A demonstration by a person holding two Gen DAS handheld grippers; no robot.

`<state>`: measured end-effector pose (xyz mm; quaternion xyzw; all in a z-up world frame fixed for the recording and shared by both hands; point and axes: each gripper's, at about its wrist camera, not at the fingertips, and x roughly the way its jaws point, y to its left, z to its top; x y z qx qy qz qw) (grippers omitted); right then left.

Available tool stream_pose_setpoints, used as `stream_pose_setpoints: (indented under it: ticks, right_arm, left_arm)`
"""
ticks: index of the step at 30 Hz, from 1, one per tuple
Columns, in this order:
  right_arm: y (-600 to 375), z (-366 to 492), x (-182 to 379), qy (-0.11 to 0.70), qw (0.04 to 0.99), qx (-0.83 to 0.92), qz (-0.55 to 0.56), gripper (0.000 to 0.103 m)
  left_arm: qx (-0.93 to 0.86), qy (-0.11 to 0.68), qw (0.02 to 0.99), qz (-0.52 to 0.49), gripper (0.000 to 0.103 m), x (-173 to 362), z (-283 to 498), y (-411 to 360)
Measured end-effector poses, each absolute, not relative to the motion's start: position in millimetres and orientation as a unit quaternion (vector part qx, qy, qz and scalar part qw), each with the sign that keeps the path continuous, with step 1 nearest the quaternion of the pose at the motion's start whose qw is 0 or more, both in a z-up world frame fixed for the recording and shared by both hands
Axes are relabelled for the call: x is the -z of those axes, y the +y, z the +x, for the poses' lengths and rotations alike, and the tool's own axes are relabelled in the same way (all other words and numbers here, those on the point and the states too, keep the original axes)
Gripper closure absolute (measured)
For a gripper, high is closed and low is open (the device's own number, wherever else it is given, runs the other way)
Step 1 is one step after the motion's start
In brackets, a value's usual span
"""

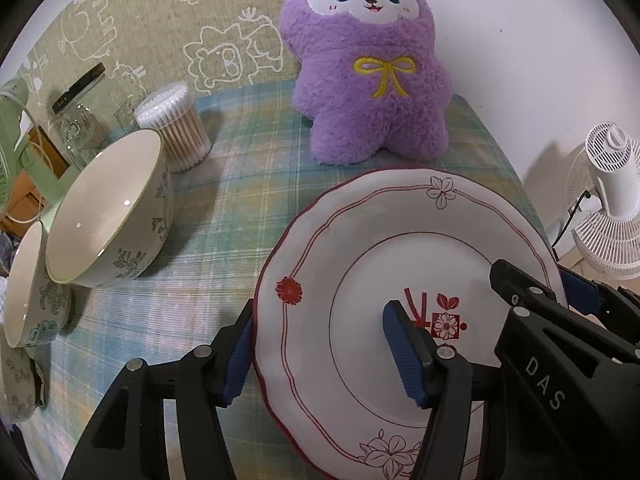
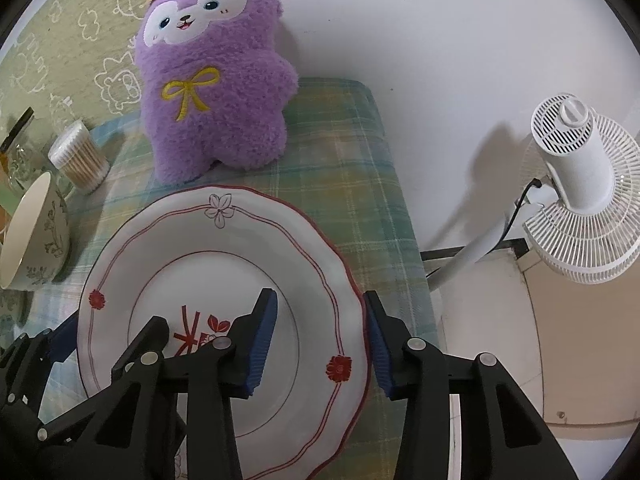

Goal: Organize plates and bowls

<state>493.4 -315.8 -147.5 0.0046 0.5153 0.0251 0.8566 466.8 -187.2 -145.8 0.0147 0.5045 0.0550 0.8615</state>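
Note:
A white plate (image 1: pixel 360 240) with red line work and flowers lies on the checked tablecloth (image 1: pixel 240 200); it also fills the right wrist view, where the plate (image 2: pixel 200 248) is central. My left gripper (image 1: pixel 319 306) straddles its left rim, one finger outside the edge, the other over the well, pads apart from it. My right gripper (image 2: pixel 319 293) straddles the right rim (image 2: pixel 352 300) the same way, open. Each gripper shows in the other's view: the right gripper (image 1: pixel 560 320), the left gripper (image 2: pixel 40 360). A floral bowl (image 1: pixel 108 208) and a smaller bowl (image 1: pixel 24 292) sit at the left.
A purple plush toy (image 1: pixel 368 80) stands just behind the plate. A tub of cotton swabs (image 1: pixel 176 128) and a glass jar (image 1: pixel 76 124) stand at the back left. The table's right edge (image 2: pixel 408 220) runs close to the plate; a white fan (image 2: pixel 580 184) stands beyond it.

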Motion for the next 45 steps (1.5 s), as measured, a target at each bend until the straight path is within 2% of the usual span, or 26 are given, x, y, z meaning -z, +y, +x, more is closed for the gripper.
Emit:
stream_pose_setpoints:
  ticks: [20, 45]
  right_arm:
    - [-305, 441, 112, 0.504, 0.863, -0.021, 0.019, 0.057]
    - [-294, 337, 79, 0.483, 0.875, -0.003, 0.031, 0.057]
  left_arm:
    - [-0.053, 0.492, 0.869, 0.014, 0.041, 116, 420, -177]
    - [-0.031, 0.472, 0.881, -0.005, 0.042, 92, 320, -160]
